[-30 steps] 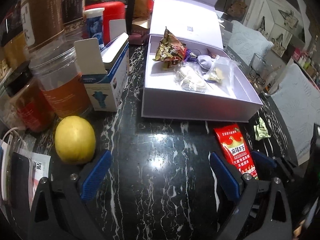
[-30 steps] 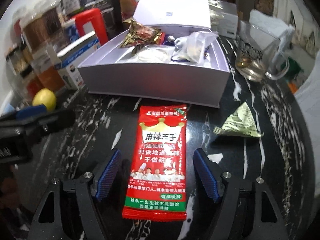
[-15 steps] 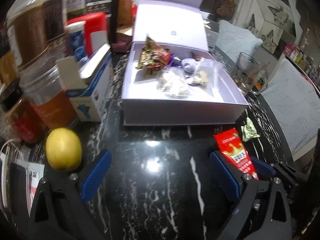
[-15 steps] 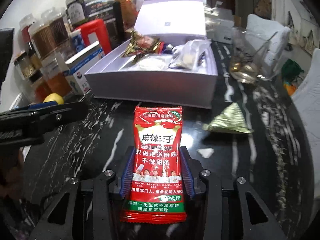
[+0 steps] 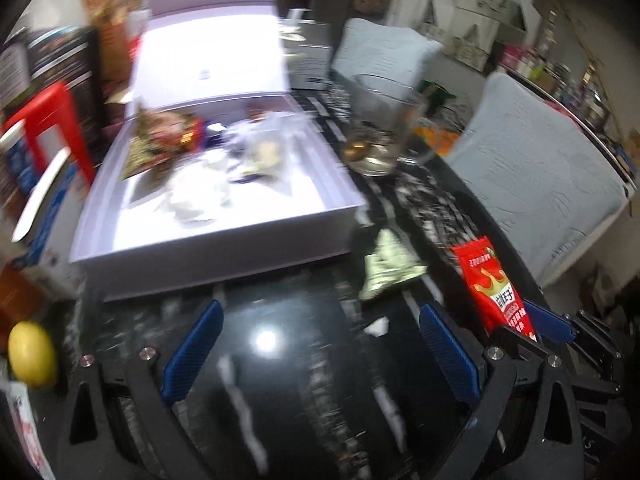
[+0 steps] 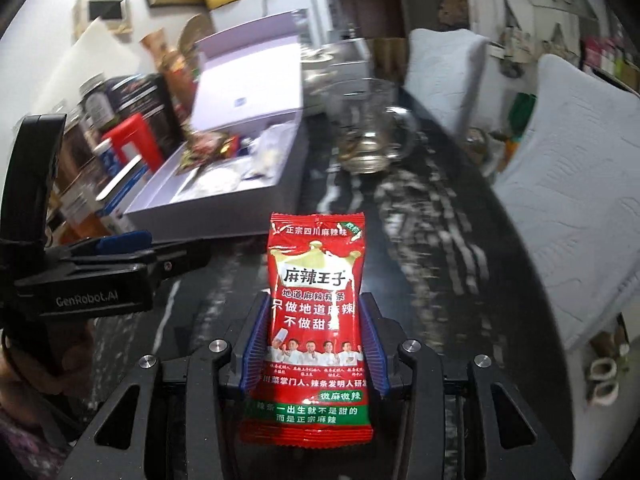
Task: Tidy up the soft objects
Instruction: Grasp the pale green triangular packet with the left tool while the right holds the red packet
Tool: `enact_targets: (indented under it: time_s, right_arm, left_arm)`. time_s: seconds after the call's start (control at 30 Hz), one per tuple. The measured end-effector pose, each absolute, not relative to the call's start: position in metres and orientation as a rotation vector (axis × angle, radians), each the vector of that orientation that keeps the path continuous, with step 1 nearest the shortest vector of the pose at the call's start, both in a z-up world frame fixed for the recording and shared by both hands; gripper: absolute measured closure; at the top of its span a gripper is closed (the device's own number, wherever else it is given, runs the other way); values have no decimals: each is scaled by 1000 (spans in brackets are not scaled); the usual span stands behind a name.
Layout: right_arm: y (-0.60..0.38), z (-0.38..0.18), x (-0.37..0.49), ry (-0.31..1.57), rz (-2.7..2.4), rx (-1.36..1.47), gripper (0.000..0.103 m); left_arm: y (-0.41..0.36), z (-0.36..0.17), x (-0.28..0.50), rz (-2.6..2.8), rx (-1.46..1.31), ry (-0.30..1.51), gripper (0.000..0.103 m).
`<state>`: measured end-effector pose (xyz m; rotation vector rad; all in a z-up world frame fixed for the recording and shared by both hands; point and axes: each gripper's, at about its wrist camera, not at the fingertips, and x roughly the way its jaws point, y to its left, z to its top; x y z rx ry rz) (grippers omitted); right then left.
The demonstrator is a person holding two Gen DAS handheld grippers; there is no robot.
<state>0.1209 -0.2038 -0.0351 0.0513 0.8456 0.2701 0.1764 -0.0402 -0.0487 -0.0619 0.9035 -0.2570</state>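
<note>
My right gripper (image 6: 316, 344) is shut on a red snack packet (image 6: 316, 300) and holds it lifted above the dark marble table. The packet also shows at the right of the left wrist view (image 5: 494, 284). An open white box (image 5: 224, 240) holds several soft snack bags (image 5: 200, 196); it lies to the left in the right wrist view (image 6: 224, 216). A small green triangular packet (image 5: 386, 266) lies on the table beside the box's near right corner. My left gripper (image 5: 320, 354) is open and empty above the table, in front of the box.
A glass mug (image 6: 366, 136) stands right of the box. A yellow lemon (image 5: 30, 354), a red container (image 5: 44, 128), jars and cartons crowd the left side. Padded chairs (image 5: 536, 184) stand at the table's right edge.
My right gripper, shut on the red packet, has lifted it off the table. My left gripper has swung to the right, so the box and green packet sit further left in its view.
</note>
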Motion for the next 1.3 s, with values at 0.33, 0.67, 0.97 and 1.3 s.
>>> enact_targets:
  time_s: [0.33, 0.67, 0.97, 1.3]
  right_arm:
    - [-255, -44, 139, 870, 204, 98, 60]
    - [-273, -58, 180, 898, 211, 113, 60]
    - [-277, -67, 203, 916, 224, 119, 60]
    - [-280, -70, 204, 927, 210, 134, 60]
  left_arm:
    - [-93, -60, 199, -341, -13, 923, 3]
    - [-108, -84, 233, -336, -14, 988, 4]
    - [-123, -96, 240, -361, 37, 1026, 10]
    - [-136, -98, 240, -343, 124, 972, 44]
